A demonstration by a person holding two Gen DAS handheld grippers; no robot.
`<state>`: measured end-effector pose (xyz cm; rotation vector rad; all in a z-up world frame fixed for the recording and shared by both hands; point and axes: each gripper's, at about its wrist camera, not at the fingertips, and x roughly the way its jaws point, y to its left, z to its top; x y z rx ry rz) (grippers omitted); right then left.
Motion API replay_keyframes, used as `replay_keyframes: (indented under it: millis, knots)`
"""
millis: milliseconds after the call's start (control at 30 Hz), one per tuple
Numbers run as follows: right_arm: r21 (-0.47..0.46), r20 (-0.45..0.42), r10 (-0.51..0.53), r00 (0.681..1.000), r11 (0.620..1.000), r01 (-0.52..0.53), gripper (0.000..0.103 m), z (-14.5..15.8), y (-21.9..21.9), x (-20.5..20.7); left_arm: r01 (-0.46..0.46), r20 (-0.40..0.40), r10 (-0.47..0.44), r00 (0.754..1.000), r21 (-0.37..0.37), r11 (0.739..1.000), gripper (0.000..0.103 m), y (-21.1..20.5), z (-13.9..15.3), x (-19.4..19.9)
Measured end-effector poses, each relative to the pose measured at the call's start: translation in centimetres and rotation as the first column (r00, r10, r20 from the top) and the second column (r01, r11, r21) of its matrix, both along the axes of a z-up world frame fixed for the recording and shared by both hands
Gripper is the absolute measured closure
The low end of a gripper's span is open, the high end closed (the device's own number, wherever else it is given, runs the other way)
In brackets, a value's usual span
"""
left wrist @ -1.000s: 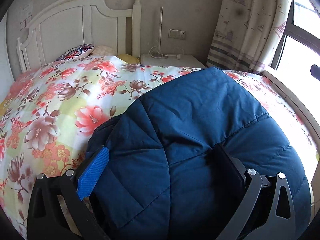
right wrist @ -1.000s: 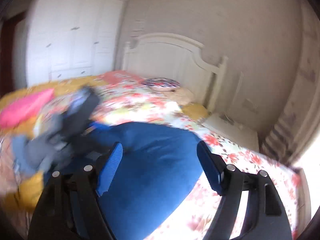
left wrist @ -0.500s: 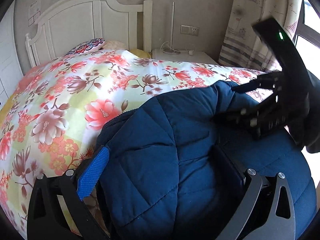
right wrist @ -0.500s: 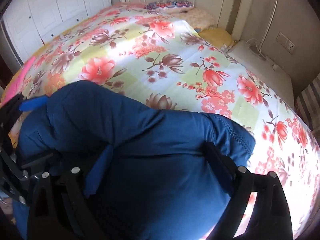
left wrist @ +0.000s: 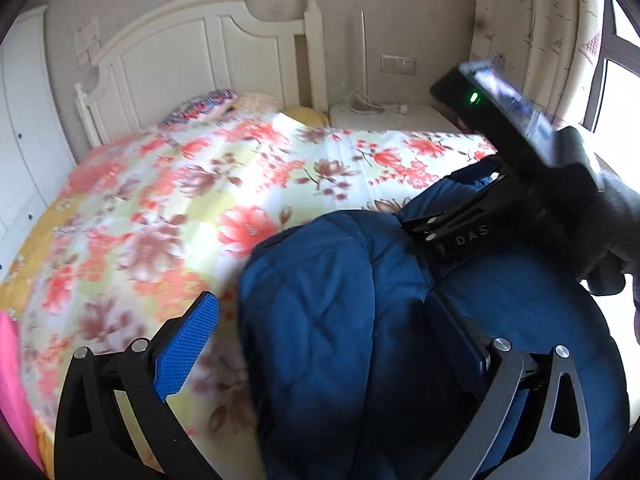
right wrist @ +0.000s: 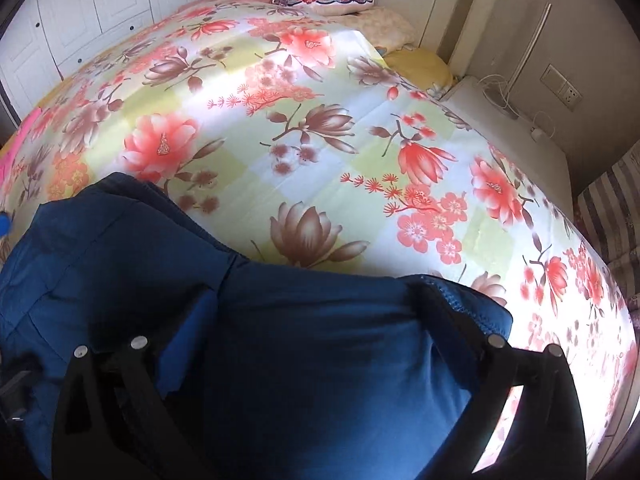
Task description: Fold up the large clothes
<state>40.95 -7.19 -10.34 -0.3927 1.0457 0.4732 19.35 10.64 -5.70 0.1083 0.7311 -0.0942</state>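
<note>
A dark blue quilted jacket point(left wrist: 316, 384) lies bunched on the floral bedspread point(left wrist: 200, 200) near the bed's edge. My left gripper point(left wrist: 320, 328) stands wide open. Its blue left pad point(left wrist: 188, 344) hangs over the bedspread, clear of the jacket, while its right finger point(left wrist: 452, 340) sinks into the fabric. A gloved hand point(left wrist: 604, 220) holds my right gripper point(left wrist: 476, 220) low on the jacket's far fold. In the right wrist view the jacket point(right wrist: 304, 384) bulges between the fingers of my right gripper point(right wrist: 316, 320), whose jaws are opening wide.
A white headboard point(left wrist: 192, 60) and a patterned pillow point(right wrist: 324, 0) are at the bed's far end. A white nightstand point(left wrist: 392, 120) with cables stands beside it, with a curtain point(left wrist: 520, 40) and a window on the right. White wardrobe doors point(right wrist: 108, 4) line the left. Pink cloth point(left wrist: 12, 380) lies at the left edge.
My right gripper swung down onto the jacket and its jaws widened; it now shows in the left wrist view. My left gripper drew back, and its left pad came off the jacket.
</note>
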Motion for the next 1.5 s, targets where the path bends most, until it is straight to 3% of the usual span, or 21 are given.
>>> replay_keyframes:
  millis: [67,133,200,300,433,500,533,600,633,700,800,867,967,1033,1100,1167,1233,1300,1400,1467,1500]
  knots:
    - [0.013,0.006,-0.004,1.000,1.000,0.004,0.004,0.2,-0.1,-0.2,-0.011,0.016,0.011,1.000,0.016,1.000,0.004,0.2,0.6,-1.9]
    - [0.012,0.017,-0.005,1.000,1.000,0.005,0.004,0.5,0.0,-0.4,-0.011,-0.050,0.014,0.999,0.056,0.998,0.004,0.1,-1.2,-2.5]
    - [0.008,0.035,-0.008,0.999,1.000,0.008,0.004,0.8,0.1,-0.7,-0.025,-0.058,0.023,0.998,-0.031,0.999,0.004,1.1,-3.1,-2.7]
    - [-0.027,0.077,-0.020,0.997,0.999,0.022,0.006,2.8,-0.1,-2.1,-0.021,-0.058,0.016,0.998,-0.085,0.996,0.004,2.0,-3.8,-2.7]
    - [0.139,0.211,0.001,0.978,0.990,-0.031,0.006,8.4,-2.6,-8.8,-0.013,-0.051,0.007,0.999,-0.118,0.993,0.004,2.5,-4.0,-2.7]
    - [0.156,0.265,0.022,0.964,0.986,-0.066,0.006,9.4,-3.5,-12.8,-0.013,-0.051,0.006,0.999,-0.141,0.990,0.004,2.6,-4.2,-2.7]
    - [0.139,0.274,0.031,0.961,0.988,-0.072,0.005,9.1,-3.8,-14.3,-0.013,-0.051,0.005,0.999,-0.147,0.989,0.004,2.5,-4.2,-2.7]
    - [0.045,0.201,0.059,0.978,0.997,-0.069,0.006,5.4,-3.7,-15.4,-0.014,-0.055,0.005,0.998,-0.155,0.988,0.004,2.6,-4.3,-2.6]
    - [0.069,0.176,0.043,0.983,0.996,-0.056,0.006,3.9,-4.1,-15.3,-0.016,-0.062,0.006,0.998,-0.152,0.988,0.004,2.6,-4.4,-2.5]
    - [0.238,0.085,-0.009,0.996,0.971,-0.011,0.003,2.3,-6.1,-14.2,-0.015,-0.073,0.004,0.997,-0.162,0.987,0.004,2.6,-4.6,-2.3]
    - [0.172,0.116,-0.007,0.993,0.985,-0.013,0.006,3.2,-5.5,-14.8,-0.015,-0.070,0.004,0.998,-0.163,0.986,0.004,2.6,-4.6,-2.5]
    - [0.097,0.196,0.000,0.981,0.995,-0.019,0.011,5.6,-4.5,-17.0,-0.017,-0.067,0.006,0.998,-0.169,0.985,0.004,2.7,-4.6,-2.5]
    - [0.174,0.294,0.062,0.954,0.978,-0.118,0.009,8.8,-4.4,-22.4,-0.013,-0.071,0.000,0.997,-0.189,0.982,0.004,3.0,-4.7,-2.5]
    - [0.159,0.300,0.100,0.949,0.975,-0.153,0.008,8.2,-3.7,-24.7,-0.012,-0.070,-0.002,0.998,-0.200,0.980,0.004,3.1,-4.8,-2.4]
    - [0.020,0.253,0.141,0.957,0.988,-0.151,0.008,4.2,-1.9,-25.2,-0.011,-0.068,-0.003,0.998,-0.206,0.979,0.004,3.2,-4.8,-2.4]
    - [0.090,0.271,0.111,0.956,0.986,-0.140,0.006,3.0,-2.3,-25.2,-0.012,-0.069,-0.003,0.998,-0.213,0.977,0.004,3.3,-5.0,-2.5]
    - [0.094,0.246,0.110,0.963,0.986,-0.136,0.006,3.5,-2.6,-24.9,-0.012,-0.070,-0.003,0.998,-0.216,0.976,0.004,3.2,-4.9,-2.6]
    - [0.029,0.258,0.105,0.960,0.993,-0.116,0.013,5.0,-2.0,-26.1,-0.015,-0.062,0.002,0.998,-0.198,0.980,0.004,3.0,-4.8,-2.8]
    - [0.054,0.360,0.147,0.922,0.983,-0.177,0.012,7.3,-1.8,-29.8,-0.015,-0.061,0.003,0.998,-0.207,0.978,0.004,3.1,-4.8,-2.9]
    - [0.072,0.370,0.163,0.915,0.977,-0.203,0.010,6.9,-2.0,-31.0,-0.015,-0.059,0.002,0.998,-0.216,0.976,0.004,3.2,-4.9,-2.9]
    - [0.024,0.340,0.181,0.923,0.979,-0.200,0.010,5.2,-1.5,-31.0,-0.014,-0.058,0.001,0.998,-0.218,0.976,0.004,3.2,-4.8,-2.9]
